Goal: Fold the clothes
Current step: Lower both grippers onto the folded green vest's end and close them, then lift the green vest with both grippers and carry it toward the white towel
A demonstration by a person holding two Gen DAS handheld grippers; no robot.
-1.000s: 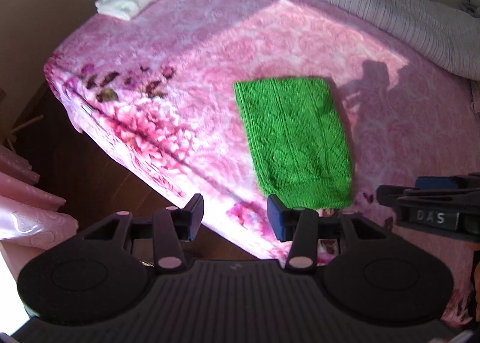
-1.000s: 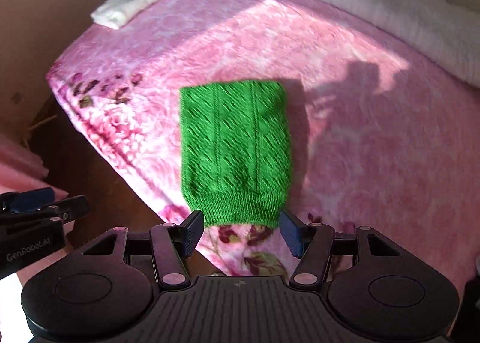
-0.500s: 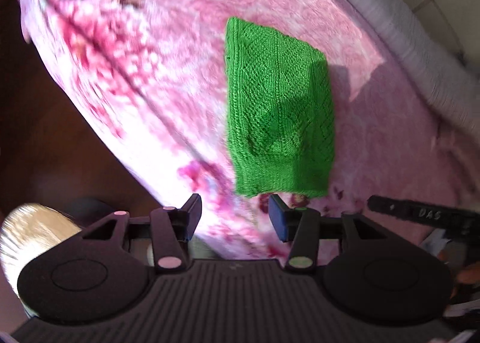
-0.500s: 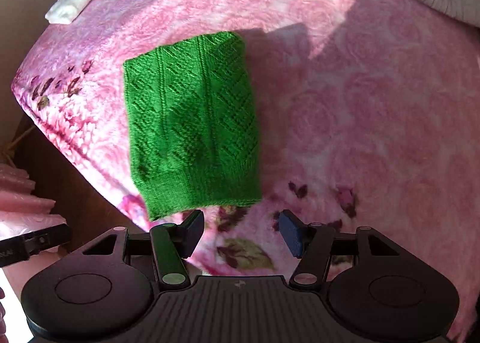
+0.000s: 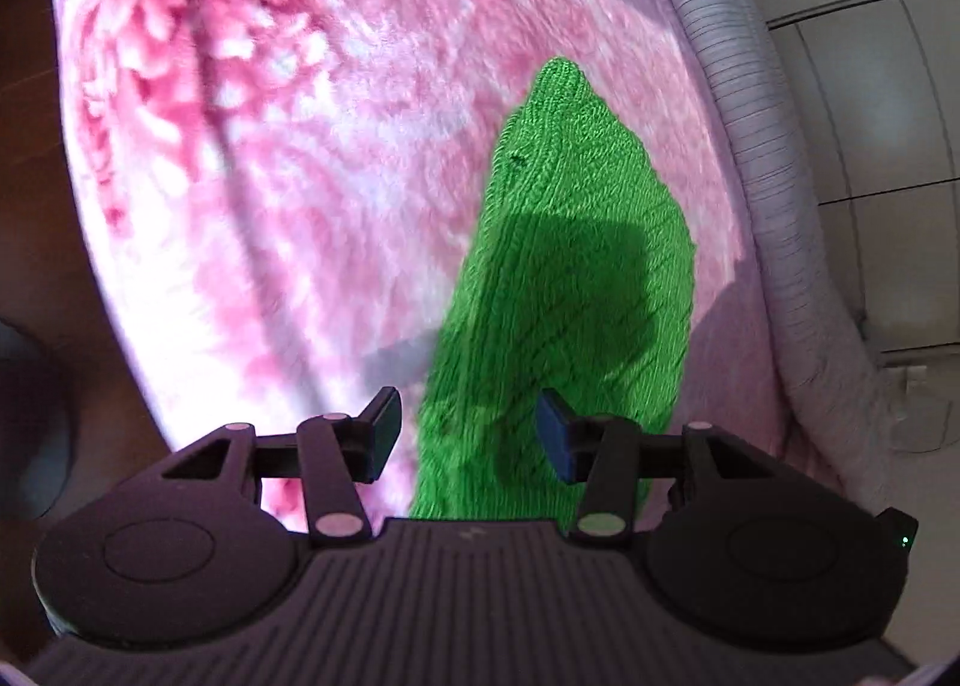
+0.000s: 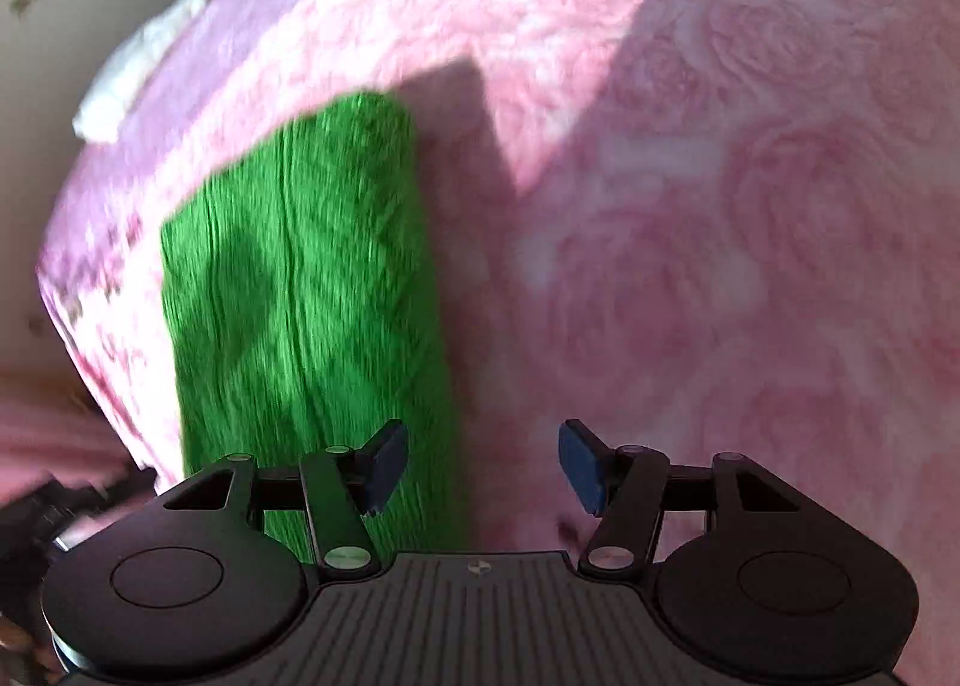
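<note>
A folded green knit garment point(image 5: 570, 278) lies flat on the pink floral blanket point(image 5: 312, 158) near the bed's front edge. It also shows in the right wrist view point(image 6: 300, 290). My left gripper point(image 5: 465, 434) is open, low over the garment's near left corner, with the left edge between its fingers. My right gripper point(image 6: 480, 467) is open, low over the garment's near right edge; its left finger point(image 6: 384, 464) is over the knit, its right finger over bare blanket. Both hold nothing.
A grey striped quilt point(image 5: 756, 164) runs along the bed's far side. A folded white cloth point(image 6: 132, 80) lies at the far left corner of the bed. Dark floor point(image 5: 36, 206) drops off beyond the bed's left edge.
Both grippers have come down and forward from above the bed's front edge to just over the green garment's near end. Both stayed open. The garment has not moved.
</note>
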